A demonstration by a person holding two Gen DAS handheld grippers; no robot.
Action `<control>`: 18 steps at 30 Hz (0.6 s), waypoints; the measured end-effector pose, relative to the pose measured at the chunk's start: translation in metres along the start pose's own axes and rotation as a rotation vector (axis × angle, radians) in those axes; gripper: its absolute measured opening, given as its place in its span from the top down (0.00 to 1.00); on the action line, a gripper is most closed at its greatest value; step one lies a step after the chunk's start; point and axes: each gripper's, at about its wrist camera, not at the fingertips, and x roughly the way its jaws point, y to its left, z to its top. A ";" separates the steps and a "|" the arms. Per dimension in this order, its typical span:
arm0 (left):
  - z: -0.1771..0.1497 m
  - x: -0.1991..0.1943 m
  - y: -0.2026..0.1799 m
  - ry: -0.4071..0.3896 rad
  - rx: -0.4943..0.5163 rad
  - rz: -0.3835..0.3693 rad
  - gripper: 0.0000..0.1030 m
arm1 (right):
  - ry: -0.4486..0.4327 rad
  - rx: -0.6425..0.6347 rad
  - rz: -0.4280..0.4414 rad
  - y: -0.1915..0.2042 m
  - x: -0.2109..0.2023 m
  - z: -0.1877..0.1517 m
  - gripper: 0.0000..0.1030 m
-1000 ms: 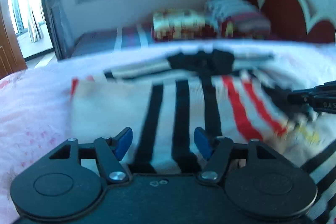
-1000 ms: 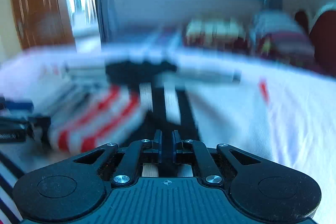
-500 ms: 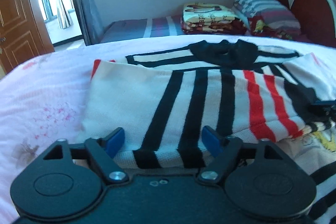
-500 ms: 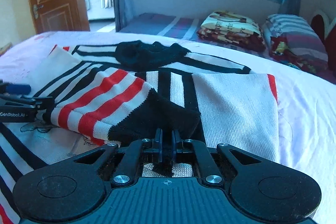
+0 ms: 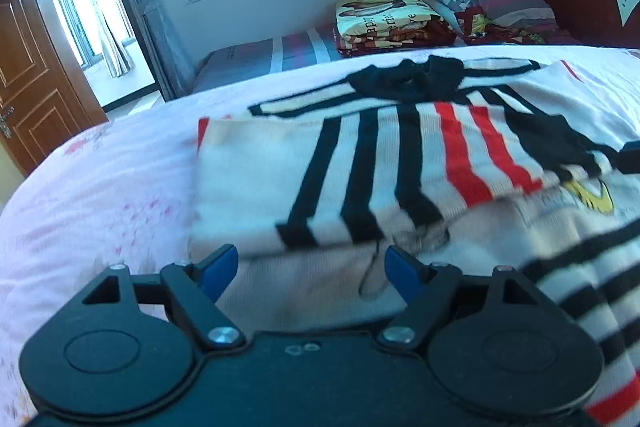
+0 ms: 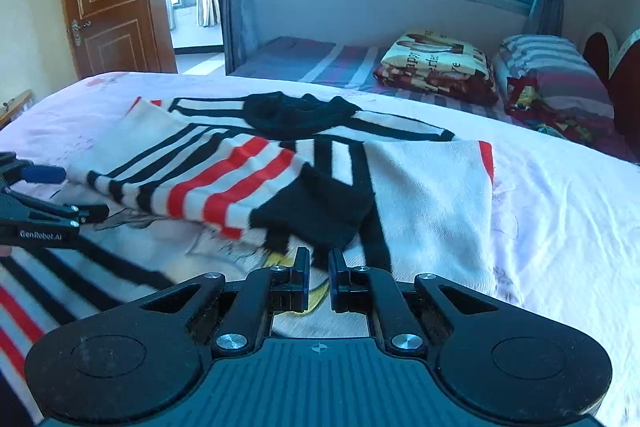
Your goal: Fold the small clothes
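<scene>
Soft, light cream knit sweater with black and red stripes (image 5: 360, 179) lies ahead of my left tool (image 5: 312, 265), whose jaws are closing, still wide and empty; right tool (image 6: 319, 273) nearly shut, empty. I'd pinch the hem.

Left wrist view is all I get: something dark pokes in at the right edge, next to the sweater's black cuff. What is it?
Observer: That is the right gripper. Its own camera shows its jaws shut, with the black cuff of the striped sweater lying just ahead of its tips.
Visitor: So is it holding the cuff?
Observer: I cannot tell. The cuff's ragged edge reaches the tips, but no clear pinch shows.
Visitor: What is on the far side of the sweater from me?
Observer: That side is folded inward, plain white with a red hem at its corner, and pink bedsheet lies beyond it.
</scene>
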 end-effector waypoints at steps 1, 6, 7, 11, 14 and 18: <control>-0.004 -0.002 0.000 0.003 0.002 0.002 0.23 | 0.002 0.003 -0.004 0.002 -0.002 -0.002 0.92; -0.017 -0.017 0.007 0.003 -0.002 0.006 0.23 | 0.000 0.033 -0.004 0.007 -0.016 -0.012 0.92; -0.017 -0.018 0.009 0.002 -0.005 0.008 0.23 | -0.003 0.033 -0.006 0.008 -0.017 -0.013 0.92; -0.008 -0.015 0.014 -0.030 -0.038 0.014 0.23 | -0.036 0.055 -0.014 0.006 -0.015 -0.006 0.92; 0.002 -0.005 0.012 -0.059 -0.040 0.034 0.22 | -0.046 0.079 -0.021 -0.001 0.001 0.005 0.92; 0.007 0.021 0.012 -0.046 -0.036 0.052 0.22 | -0.035 0.124 -0.026 -0.014 0.030 0.014 0.92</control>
